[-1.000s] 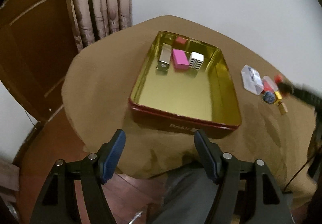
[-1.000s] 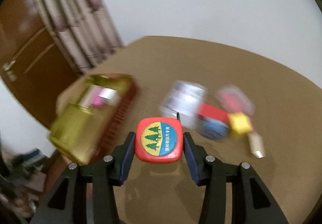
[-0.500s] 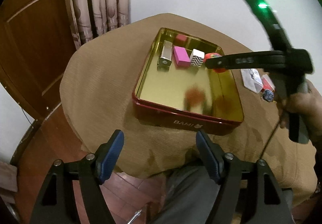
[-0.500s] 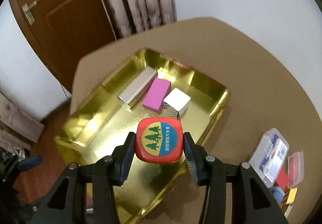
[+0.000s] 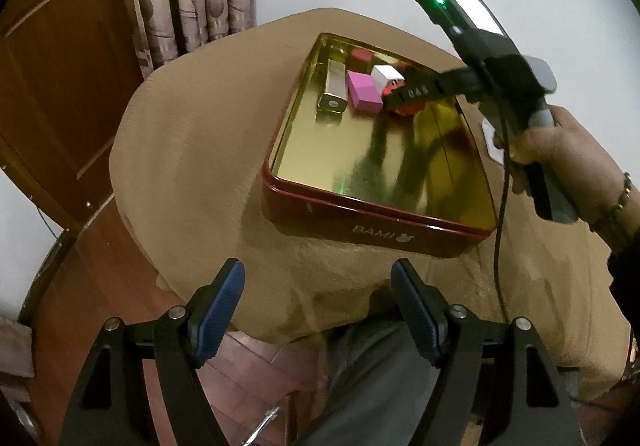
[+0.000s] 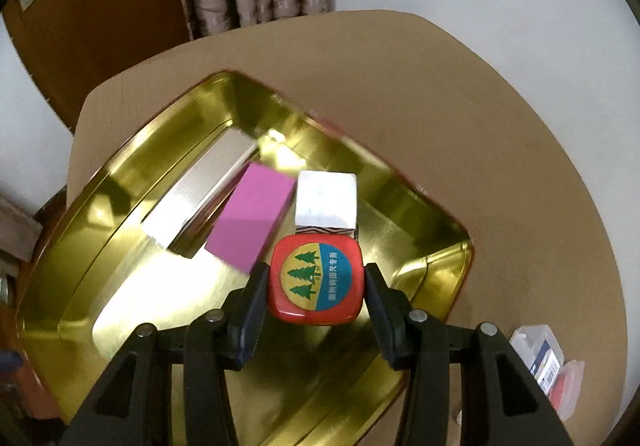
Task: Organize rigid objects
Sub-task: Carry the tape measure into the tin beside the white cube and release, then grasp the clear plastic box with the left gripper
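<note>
right tool: clamped on red tape measure, now lower in gold tin, just beside white box, nearer than 0.5 s ago | pink box, silver bar: unmoved | left tool: spread wide, empty, still off the table edge

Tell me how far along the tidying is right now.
Done: a silver box, a pink block and a white cube lie side by side in the gold tin. In hand: the right gripper holds the red tape measure low over the tin, next to the cube. Left: a clear case and other small items wait on the table. The left gripper is open and holds nothing.
</note>
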The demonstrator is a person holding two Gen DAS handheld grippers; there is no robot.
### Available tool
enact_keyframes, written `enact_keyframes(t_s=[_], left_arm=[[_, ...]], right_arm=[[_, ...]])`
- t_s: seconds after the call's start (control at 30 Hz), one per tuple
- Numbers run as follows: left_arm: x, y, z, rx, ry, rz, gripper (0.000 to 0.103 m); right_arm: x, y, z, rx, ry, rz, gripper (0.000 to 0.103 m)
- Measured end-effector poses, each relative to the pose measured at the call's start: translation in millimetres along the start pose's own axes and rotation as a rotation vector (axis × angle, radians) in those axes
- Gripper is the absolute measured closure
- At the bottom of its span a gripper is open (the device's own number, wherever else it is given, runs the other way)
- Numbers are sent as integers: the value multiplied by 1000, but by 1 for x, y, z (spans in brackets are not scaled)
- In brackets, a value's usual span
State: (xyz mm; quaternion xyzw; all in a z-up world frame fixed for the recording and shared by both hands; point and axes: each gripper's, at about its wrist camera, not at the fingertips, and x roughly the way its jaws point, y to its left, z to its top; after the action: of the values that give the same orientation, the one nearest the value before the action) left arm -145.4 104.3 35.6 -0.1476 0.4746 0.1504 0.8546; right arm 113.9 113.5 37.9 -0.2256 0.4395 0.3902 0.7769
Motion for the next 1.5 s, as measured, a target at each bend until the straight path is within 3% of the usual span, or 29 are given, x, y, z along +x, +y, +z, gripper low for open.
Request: enact_keyframes(t_s=[0.23, 0.37, 0.47, 0.57, 0.67, 0.87, 0.93, 1.0, 1.1, 1.23, 1.5], left_arm=[[1, -4, -2, 17, -1, 10, 31], [-1, -8, -4, 30, -10, 14, 31], [-3, -13, -6, 58, -21, 27, 31], [-7, -20, -7, 80, -22, 19, 31], [-11, -32, -7, 119, -22, 6, 31], [-29, -84, 13, 225, -57, -107, 30], [-31, -110, 25, 265, -82, -127, 23], [-30, -133, 36, 301, -102, -140, 22], [-19, -173, 57, 359, -103, -153, 19], [9, -213, 87, 374, -97, -174, 18], [95, -259, 136, 385, 56, -155, 17]], right_arm=[[-26, -9, -4, 58, -131, 33, 49], [-69, -26, -21, 136, -286, 82, 48], [-96, -45, -51, 214, -364, 82, 47], [-117, -78, -110, 328, -412, 9, 45], [-121, -111, -162, 415, -399, -105, 44], [-120, -180, -277, 567, -270, -344, 44], [-117, -198, -300, 598, -243, -397, 44], [-118, -213, -328, 642, -238, -421, 44], [-129, -230, -345, 735, -288, -410, 44], [-132, -238, -348, 767, -308, -428, 44], [-126, -230, -351, 784, -352, -362, 38]])
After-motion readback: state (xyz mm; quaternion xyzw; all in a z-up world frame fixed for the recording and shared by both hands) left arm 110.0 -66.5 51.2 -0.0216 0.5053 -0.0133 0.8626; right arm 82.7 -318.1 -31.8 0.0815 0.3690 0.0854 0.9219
